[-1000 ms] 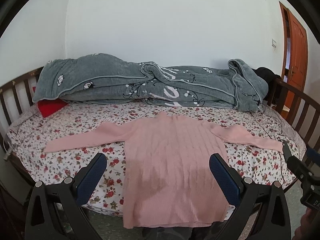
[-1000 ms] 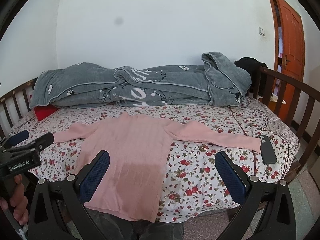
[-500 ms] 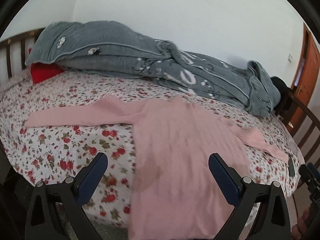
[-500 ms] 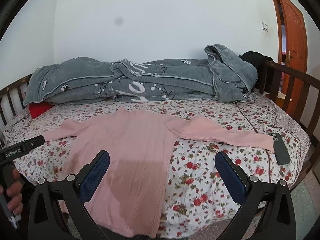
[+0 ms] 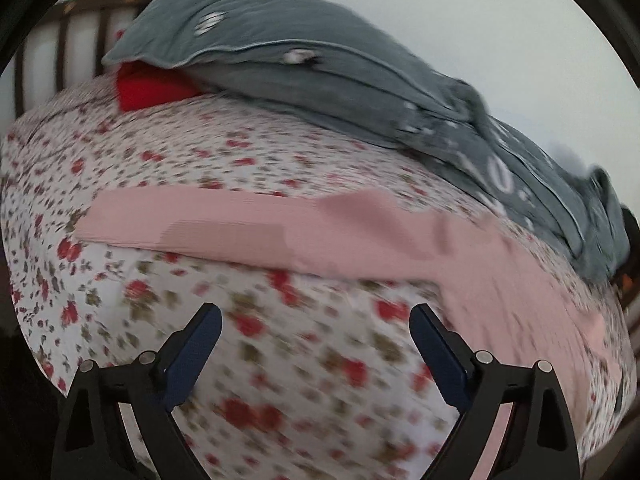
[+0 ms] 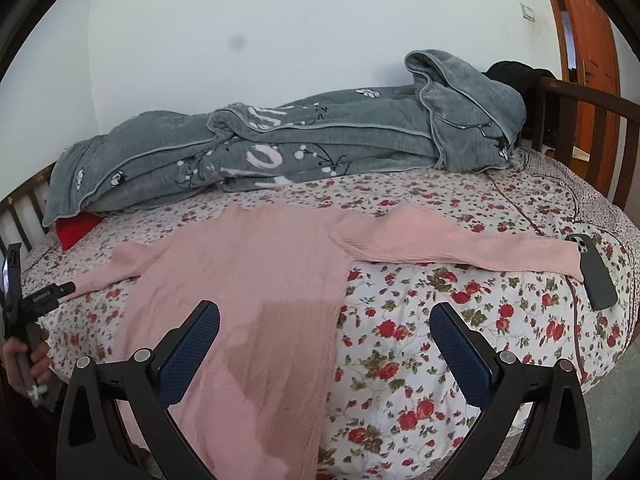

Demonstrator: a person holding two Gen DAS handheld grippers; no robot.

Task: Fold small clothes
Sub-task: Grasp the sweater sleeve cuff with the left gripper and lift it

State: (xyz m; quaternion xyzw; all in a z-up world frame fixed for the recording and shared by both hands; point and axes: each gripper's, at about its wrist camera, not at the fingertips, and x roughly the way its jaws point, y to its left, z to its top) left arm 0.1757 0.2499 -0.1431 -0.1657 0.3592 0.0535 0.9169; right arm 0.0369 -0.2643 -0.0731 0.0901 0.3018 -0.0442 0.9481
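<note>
A pink sweater point(image 6: 256, 292) lies flat and spread out on a bed with a flowered sheet point(image 6: 440, 320). Its body runs from the middle of the bed to the near edge, where the hem hangs slightly over. One sleeve point(image 6: 460, 248) stretches to the right, its cuff just beside a dark phone point(image 6: 596, 276) lying on the sheet. The other sleeve point(image 5: 192, 220) stretches to the left.

The left hand-held gripper point(image 5: 316, 332) hangs over the flowered sheet near the left sleeve, with the sleeve lying across the view just beyond its tips. Its jaws stand wide apart and have just been closing a little, with nothing between them. This view is blurred. In the right wrist view the same tool shows at the far left edge, held by a hand point(image 6: 24, 360).

The right hand-held gripper point(image 6: 324, 328) is over the near part of the bed, at the right side edge of the sweater's body. Its jaws are wide apart and hold nothing.

A rumpled grey blanket point(image 6: 300, 148) lies along the far side of the bed against a white wall, with a red cushion point(image 6: 76, 228) showing under its left end. A wooden bed rail point(image 6: 592, 120) and an orange door point(image 6: 592, 40) stand at the right.
</note>
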